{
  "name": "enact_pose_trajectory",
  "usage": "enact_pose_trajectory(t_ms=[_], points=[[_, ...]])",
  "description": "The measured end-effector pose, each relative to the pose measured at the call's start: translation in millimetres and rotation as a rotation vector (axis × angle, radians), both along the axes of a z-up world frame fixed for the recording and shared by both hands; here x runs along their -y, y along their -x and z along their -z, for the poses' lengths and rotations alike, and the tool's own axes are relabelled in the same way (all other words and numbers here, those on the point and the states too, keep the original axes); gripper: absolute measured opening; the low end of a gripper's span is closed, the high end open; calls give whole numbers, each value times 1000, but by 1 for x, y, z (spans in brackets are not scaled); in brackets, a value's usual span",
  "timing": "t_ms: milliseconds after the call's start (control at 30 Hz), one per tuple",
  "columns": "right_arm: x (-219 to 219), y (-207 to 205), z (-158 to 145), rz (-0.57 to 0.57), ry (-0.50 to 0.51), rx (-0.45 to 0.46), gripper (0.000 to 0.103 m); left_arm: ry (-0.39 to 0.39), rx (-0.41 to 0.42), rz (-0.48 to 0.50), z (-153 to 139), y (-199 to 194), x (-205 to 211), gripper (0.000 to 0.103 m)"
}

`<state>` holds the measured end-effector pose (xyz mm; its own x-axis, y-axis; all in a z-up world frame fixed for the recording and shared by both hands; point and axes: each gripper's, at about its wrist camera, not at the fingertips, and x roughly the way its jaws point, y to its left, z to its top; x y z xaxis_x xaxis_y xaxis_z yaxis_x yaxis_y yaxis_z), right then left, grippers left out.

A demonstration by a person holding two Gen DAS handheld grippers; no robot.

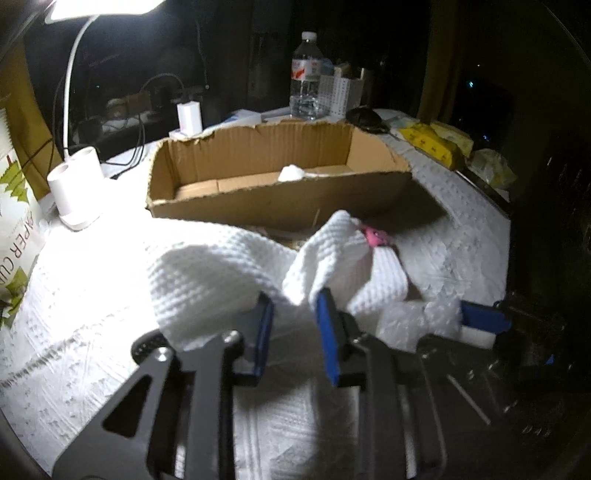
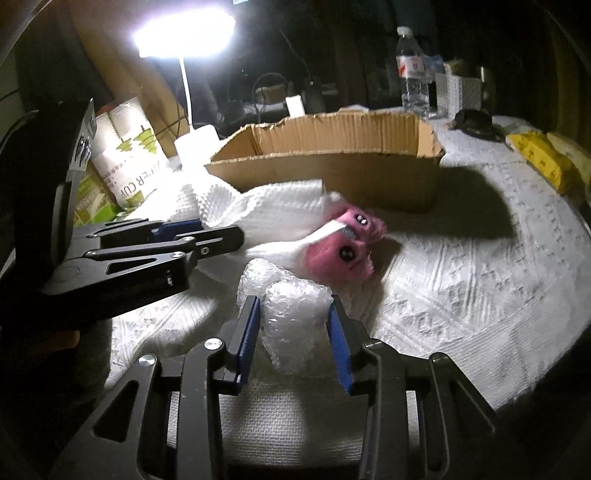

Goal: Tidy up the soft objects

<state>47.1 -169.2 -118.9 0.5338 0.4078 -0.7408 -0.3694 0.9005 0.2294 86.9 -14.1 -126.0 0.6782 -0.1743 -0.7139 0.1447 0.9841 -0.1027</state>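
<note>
Dark room, bright desk lamp, white-clothed table.

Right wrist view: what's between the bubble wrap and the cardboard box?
The pink plush toy on the white towel lies between bubble wrap and box.

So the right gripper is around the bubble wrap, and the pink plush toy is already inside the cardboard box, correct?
Not quite. The right gripper is around the bubble wrap, but the pink plush toy is not in the cardboard box; it lies on the table in front of it, against the white towel, as the right wrist view shows.
</note>
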Motion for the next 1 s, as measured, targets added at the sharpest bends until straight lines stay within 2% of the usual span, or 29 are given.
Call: enact_pose_trajectory(t_ms=[433,1000], points=[[22,1,-20,64,10,54,38,13,57,15,-21,12,-3,15],[25,-13,-48,60,4,117,38,8,140,-17,-62,12,-14,14]])
